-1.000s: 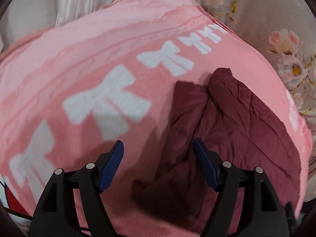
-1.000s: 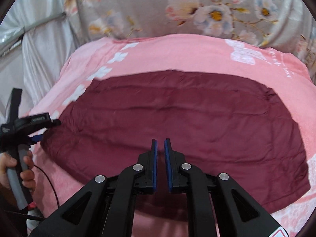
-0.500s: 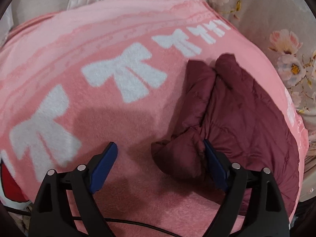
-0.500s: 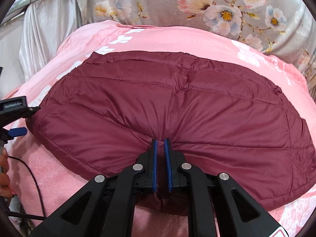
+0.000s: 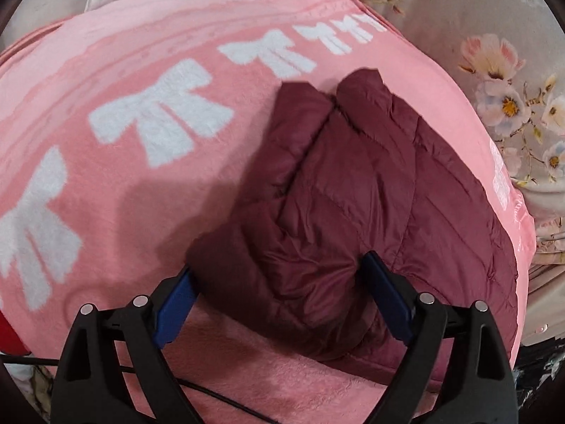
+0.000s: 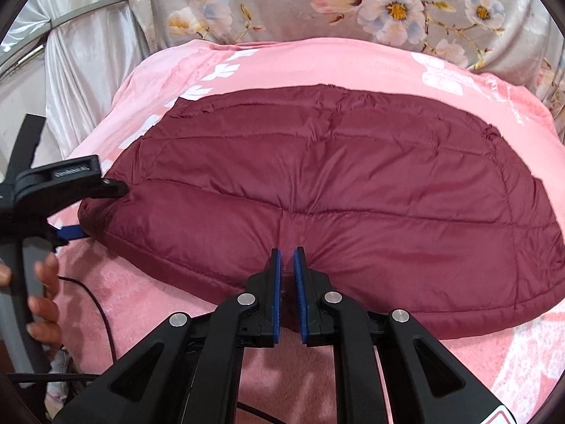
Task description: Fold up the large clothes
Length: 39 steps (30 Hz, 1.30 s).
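Since the earlier frames the maroon puffer jacket [image 6: 317, 190] had come down from a lifted, half-shadowed fold to lie flat on the pink blanket [image 5: 141, 183], and the left gripper [image 5: 279, 293] had just been opening, its blue pads now standing wide on either side of the jacket's bunched left end without pressing it. The right gripper [image 6: 286, 279] was clenched on the jacket's near edge at the middle, fabric puckering into the narrow slit between its pads. The folded jacket lay across the middle of the blanket on the bed, with the floral sheet [image 6: 353, 0] beyond its far side.

The risk, as I judged it, lay in the slippery, springy padding: with the left end released, that corner could puff back open, and a pull from the right gripper's single pinch could drag the top layer askew or slide the whole bundle over the fleece.
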### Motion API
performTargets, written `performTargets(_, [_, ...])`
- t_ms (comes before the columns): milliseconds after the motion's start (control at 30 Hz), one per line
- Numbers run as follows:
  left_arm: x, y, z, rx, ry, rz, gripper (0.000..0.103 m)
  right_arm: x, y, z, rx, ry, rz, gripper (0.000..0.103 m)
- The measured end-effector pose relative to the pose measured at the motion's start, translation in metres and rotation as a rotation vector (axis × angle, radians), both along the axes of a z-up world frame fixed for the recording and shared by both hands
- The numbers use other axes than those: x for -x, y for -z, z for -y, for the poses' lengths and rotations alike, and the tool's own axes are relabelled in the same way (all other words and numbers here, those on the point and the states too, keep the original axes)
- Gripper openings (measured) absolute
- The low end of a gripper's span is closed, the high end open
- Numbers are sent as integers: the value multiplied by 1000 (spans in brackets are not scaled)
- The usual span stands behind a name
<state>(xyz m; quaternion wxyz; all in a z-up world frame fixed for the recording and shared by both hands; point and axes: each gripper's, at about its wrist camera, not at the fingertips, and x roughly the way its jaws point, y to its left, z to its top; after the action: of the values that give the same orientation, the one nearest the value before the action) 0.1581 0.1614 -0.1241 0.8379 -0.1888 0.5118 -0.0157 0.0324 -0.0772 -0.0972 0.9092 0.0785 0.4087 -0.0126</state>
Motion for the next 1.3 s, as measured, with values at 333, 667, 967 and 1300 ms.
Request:
performTargets(333, [3,-28,33,-17,123,71,19,-7,15,9,-77,8,-12,10])
performTargets(667, [29,-116,85,40,299,299,13,-5,23,15,-111,14,13,8])
performTargets(967, [64,-158,196,13,605,421,13,36,1,35,-203,34,50,6])
performTargets(1300, [93,-135,318,-59,837,353,13,141,-29,101,-31,238,124,6])
